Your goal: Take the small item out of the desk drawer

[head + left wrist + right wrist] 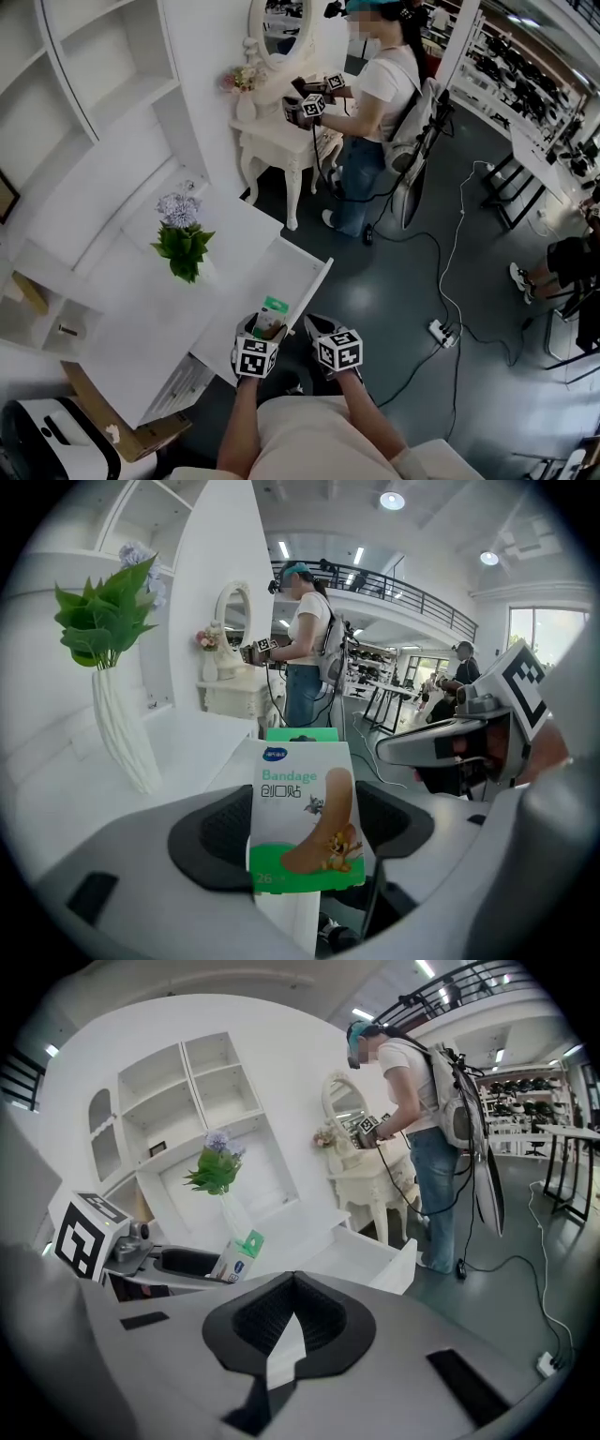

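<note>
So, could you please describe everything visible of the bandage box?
The bandage box is a small card box, white above and green below, printed "Bandage" with a cartoon plaster and a green hang tab on top. It stands upright, clamped between the left gripper's fingers, by the open drawer.

Bandage box: white-green carton, cartoon print, upright, clamped between left gripper pads, over drawer's near end. Desk drawer: white, pulled open, just ahead of left gripper.

White desk, drawer pulled open — leafy plant standing on the desktop
</note>
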{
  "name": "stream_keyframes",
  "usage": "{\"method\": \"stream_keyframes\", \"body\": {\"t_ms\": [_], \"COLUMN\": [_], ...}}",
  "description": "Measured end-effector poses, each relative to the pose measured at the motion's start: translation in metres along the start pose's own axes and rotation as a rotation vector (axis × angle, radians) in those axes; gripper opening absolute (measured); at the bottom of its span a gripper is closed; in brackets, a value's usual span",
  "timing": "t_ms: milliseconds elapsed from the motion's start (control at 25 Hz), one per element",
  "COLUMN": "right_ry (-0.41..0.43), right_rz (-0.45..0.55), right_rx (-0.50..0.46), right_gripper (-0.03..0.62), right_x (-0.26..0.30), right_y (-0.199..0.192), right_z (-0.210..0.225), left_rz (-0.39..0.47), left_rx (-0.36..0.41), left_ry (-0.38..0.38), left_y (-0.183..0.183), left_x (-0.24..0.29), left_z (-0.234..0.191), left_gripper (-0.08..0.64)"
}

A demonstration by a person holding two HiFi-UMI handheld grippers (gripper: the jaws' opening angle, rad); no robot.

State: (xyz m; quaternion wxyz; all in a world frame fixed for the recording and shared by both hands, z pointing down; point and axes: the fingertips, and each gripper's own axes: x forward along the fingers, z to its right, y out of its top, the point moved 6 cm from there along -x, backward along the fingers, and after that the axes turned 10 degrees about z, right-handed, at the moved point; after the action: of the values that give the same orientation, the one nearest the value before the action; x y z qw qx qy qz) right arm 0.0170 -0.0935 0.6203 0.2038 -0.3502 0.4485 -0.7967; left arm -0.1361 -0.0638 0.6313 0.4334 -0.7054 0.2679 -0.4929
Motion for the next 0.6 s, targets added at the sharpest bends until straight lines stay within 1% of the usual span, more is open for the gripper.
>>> {"method": "stream_keyframes", "body": {"t_ms": [600], "right_ry": [-0.029], "right_rz": [0.031], "right_rx": [0.032], "right_gripper": [0.025], "right_x": [-0.0078], "right_y": [-0.0043], "right_z": [0.004], "left_rz": [0.008], "left_rx": [0.028], "left_ry": [-0.019], "left_y": [-0.0032], "left_x": [-0.0016], "left_z": [0.0013], "left_gripper": [0.354]}}
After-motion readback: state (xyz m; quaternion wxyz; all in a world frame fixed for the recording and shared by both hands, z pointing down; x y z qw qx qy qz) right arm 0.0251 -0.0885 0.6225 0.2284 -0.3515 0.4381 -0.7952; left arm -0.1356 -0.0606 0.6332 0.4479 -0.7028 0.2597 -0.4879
